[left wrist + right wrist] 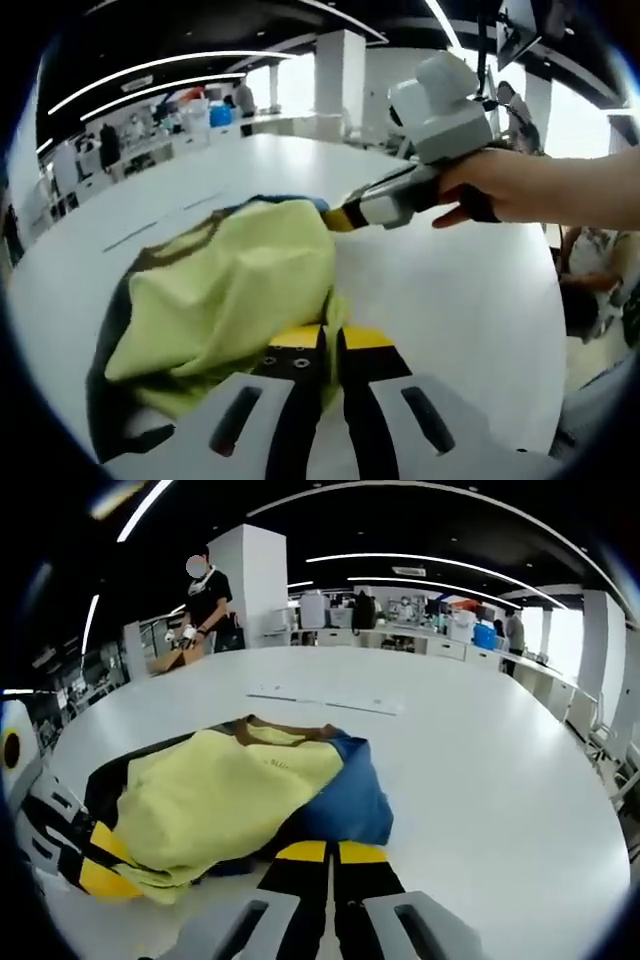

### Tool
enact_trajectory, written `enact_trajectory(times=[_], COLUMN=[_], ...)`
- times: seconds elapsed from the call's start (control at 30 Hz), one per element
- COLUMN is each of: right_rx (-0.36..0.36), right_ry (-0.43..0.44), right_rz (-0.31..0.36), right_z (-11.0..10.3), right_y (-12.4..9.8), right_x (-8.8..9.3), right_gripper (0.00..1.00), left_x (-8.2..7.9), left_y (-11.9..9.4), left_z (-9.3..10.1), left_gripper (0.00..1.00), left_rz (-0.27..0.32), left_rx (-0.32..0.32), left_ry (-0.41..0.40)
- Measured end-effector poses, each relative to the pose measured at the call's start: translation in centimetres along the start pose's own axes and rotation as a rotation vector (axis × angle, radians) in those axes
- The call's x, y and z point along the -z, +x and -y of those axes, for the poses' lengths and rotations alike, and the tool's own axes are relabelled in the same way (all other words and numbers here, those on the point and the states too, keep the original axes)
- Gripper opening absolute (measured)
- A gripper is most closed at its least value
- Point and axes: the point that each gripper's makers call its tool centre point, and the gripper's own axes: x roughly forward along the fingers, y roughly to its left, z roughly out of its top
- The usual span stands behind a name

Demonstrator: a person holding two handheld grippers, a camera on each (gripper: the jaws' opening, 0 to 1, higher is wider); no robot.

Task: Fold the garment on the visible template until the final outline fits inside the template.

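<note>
The white counter (480, 780) spans both views, and my garment (230, 795) lies bunched on it. A dark mat (105, 400) shows under the garment's edges; I take it for the template, though I cannot make out its outline.

The garment is mostly yellow-green, with a blue part (355, 800) on one side and a brown collar band (285, 730). It is heaped in loose folds, not flat.

In the left gripper view, my left gripper (330, 350) has its jaws drawn together, with yellow-green cloth pinched between the tips at the garment's near edge. My right gripper (345, 213) comes in from the right, held in my hand (480, 190), its tip at the far blue edge of the garment.

In the right gripper view, my right gripper (327, 855) has its jaws nearly closed against the blue part; whether cloth is caught there, I cannot tell. The left gripper (95, 865) sits at the garment's yellow edge.

A person (208, 600) stands beyond the counter.
</note>
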Motion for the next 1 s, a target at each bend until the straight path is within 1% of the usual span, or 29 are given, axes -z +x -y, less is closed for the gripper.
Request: enact_trajectory(times=[0.03,0.07,0.13,0.23,0.27,0.37,0.43,0.53,0.67,0.7,0.77,0.83,0.97,1.0], right_rx=[-0.005,-0.007,-0.01,-0.014,-0.014,-0.02,-0.028,-0.039,-0.044,-0.044,-0.038,-0.034,-0.025,-0.019], right_ry=[-0.003,-0.006,-0.013,-0.017,-0.015,0.0,0.004,-0.004,-0.006,-0.006,-0.002,0.009,0.016,0.02], right_rz=[0.008,0.012,0.026,0.057,0.065,0.093,0.1,0.121,0.125,0.124,0.113,0.092,0.066,0.058], right_z=[0.0,-0.1,-0.1,0.0,0.0,-0.1,-0.2,-0.4,-0.2,-0.1,0.4,0.7,1.1,1.5], right_y=[-0.2,-0.3,-0.6,-1.0,-1.1,-1.5,-1.6,-1.9,-2.1,-2.1,-1.8,-1.6,-1.0,-0.5], right_x=[-0.3,-0.6,-1.3,-2.7,-3.0,-4.3,-4.8,-5.9,-6.4,-6.4,-6.0,-5.5,-4.7,-4.4], right_gripper=[0.0,0.0,0.0,0.0,0.0,0.0,0.0,0.0,0.0,0.0,0.0,0.0,0.0,0.0], left_x=[-0.5,-1.2,-2.1,-3.7,-3.8,-5.2,-5.8,-5.8,-5.7,-5.6,-5.2,-4.6,-3.3,-2.9], left_y=[-0.2,-0.6,-1.1,-2.1,-2.3,-3.0,-3.4,-3.7,-4.1,-4.1,-4.0,-3.8,-3.3,-3.2], left_z=[0.0,-0.3,-0.6,-1.6,-1.7,-3.3,-4.3,-5.8,-7.5,-7.8,-8.6,-9.4,-10.6,-11.1], left_gripper=[0.02,0.02,0.02,0.02,0.02,0.02,0.02,0.02,0.02,0.02,0.02,0.02,0.02,0.02], left_rz=[0.016,0.046,0.078,0.121,0.122,0.169,0.199,0.207,0.224,0.225,0.222,0.209,0.172,0.162], left_rx=[0.005,0.003,0.008,0.005,0.002,-0.022,-0.027,-0.053,-0.081,-0.087,-0.101,-0.116,-0.153,-0.161], left_ry=[-0.003,-0.016,-0.038,-0.05,-0.052,-0.095,-0.148,-0.185,-0.249,-0.254,-0.292,-0.308,-0.305,-0.318])
